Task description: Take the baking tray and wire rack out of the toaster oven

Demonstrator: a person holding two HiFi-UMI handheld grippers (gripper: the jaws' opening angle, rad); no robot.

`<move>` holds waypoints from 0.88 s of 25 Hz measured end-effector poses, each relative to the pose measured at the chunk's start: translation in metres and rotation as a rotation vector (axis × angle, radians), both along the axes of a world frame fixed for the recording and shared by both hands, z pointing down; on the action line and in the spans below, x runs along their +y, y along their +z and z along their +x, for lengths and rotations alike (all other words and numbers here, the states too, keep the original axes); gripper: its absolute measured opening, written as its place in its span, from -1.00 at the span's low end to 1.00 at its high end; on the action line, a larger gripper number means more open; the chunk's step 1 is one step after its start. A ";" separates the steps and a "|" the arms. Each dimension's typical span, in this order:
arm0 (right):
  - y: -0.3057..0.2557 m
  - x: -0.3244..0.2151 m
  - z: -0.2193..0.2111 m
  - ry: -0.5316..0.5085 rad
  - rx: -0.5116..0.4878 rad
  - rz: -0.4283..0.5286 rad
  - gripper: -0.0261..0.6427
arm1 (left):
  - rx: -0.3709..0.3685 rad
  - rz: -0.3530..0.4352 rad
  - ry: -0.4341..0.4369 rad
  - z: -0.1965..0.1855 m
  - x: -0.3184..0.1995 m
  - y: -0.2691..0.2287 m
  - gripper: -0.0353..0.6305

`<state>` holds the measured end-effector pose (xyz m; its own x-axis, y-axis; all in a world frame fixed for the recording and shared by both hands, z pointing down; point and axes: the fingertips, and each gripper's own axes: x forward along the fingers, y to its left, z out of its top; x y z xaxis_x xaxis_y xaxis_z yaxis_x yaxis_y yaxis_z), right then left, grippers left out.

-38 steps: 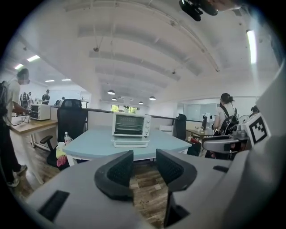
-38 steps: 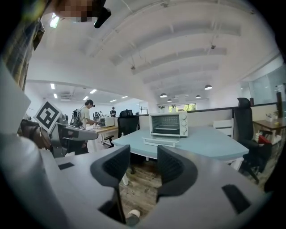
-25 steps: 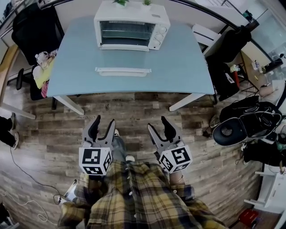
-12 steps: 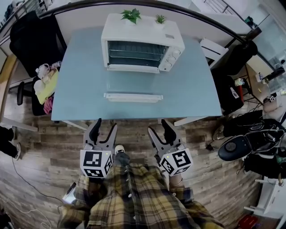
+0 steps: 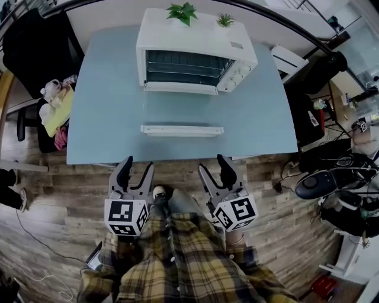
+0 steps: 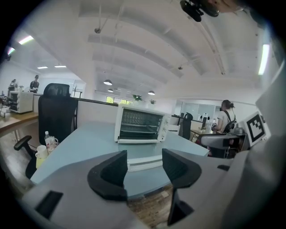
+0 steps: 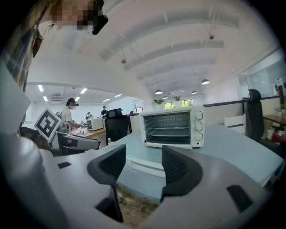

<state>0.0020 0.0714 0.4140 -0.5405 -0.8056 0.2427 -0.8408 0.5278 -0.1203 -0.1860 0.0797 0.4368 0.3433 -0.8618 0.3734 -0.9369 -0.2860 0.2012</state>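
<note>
A white toaster oven stands at the back of a pale blue table. Its glass door lies folded down flat, the white door handle toward me. Inside, the right gripper view shows a wire rack with a baking tray just below it. My left gripper and right gripper hover side by side over the wooden floor, just short of the table's near edge. Both are open with nothing between their fingers. The left jaws have just been opening a little wider.
Two small potted plants sit on the oven's top. A black chair with bags and a bottle stands left of the table. More chairs and gear crowd the right. People work at desks far behind.
I have walked closer. The table and oven have slid down in the head view, and both grippers now sit right at the table's near edge.
</note>
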 end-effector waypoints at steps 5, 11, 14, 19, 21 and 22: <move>0.005 -0.014 0.004 0.017 0.013 -0.024 -0.22 | 0.021 -0.016 0.007 0.003 -0.017 0.005 -0.18; 0.009 -0.050 0.012 0.017 0.021 -0.027 -0.22 | 0.038 -0.017 0.013 0.012 -0.057 0.007 -0.19; 0.009 -0.077 0.017 0.011 0.018 -0.019 -0.22 | 0.033 0.003 0.020 0.021 -0.086 0.002 -0.19; 0.001 -0.134 0.026 -0.016 -0.004 0.002 -0.22 | 0.026 0.049 0.009 0.033 -0.143 -0.016 -0.20; -0.005 -0.157 0.030 -0.026 -0.011 0.012 -0.22 | 0.024 0.071 0.004 0.039 -0.163 -0.027 -0.20; -0.008 -0.167 0.031 -0.033 -0.013 0.017 -0.22 | 0.022 0.079 0.001 0.041 -0.171 -0.031 -0.20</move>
<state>0.0331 -0.0953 0.4060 -0.5695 -0.7914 0.2223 -0.8216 0.5569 -0.1219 -0.1451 -0.0914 0.4057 0.3516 -0.8881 0.2961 -0.9321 -0.3028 0.1987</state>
